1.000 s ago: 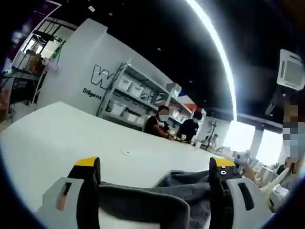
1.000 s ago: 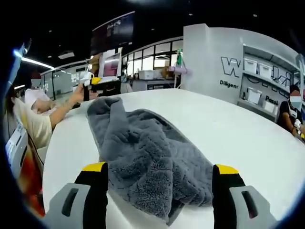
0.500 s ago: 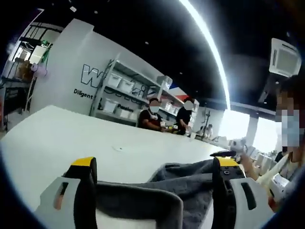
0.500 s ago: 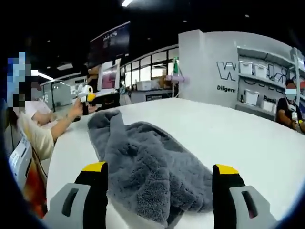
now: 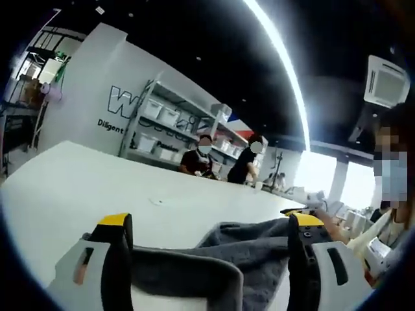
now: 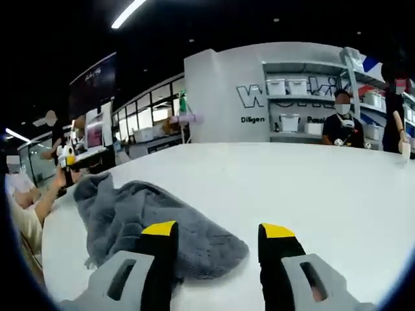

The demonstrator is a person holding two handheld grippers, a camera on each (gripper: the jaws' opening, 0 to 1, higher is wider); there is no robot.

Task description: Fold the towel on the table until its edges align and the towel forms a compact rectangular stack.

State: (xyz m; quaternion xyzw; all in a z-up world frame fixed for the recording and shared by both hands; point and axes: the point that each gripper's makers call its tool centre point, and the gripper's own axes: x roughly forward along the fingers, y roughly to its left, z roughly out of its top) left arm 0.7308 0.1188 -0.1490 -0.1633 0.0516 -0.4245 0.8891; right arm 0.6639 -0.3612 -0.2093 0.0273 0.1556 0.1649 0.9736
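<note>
The right gripper (image 6: 216, 234) has narrowed its fingers since half a second ago: the two yellow tips stand closer together now, though a gap remains and nothing is between them, so the fingers are still released. Its view has also swung, and the grey towel (image 6: 139, 223) now lies at about 9 o'clock of the picture, crumpled on the white desk (image 6: 311, 188), with its near edge touching the left yellow tip. The left gripper (image 5: 207, 243) has hardly moved; its fingers stay spread wide and released, with a fold of the towel (image 5: 220, 256) lying low between them at 6 o'clock, not grasped. I judge that folding has not begun: the towel is still a loose heap, and the right gripper seems to prepare a pinch on the near edge.
</note>
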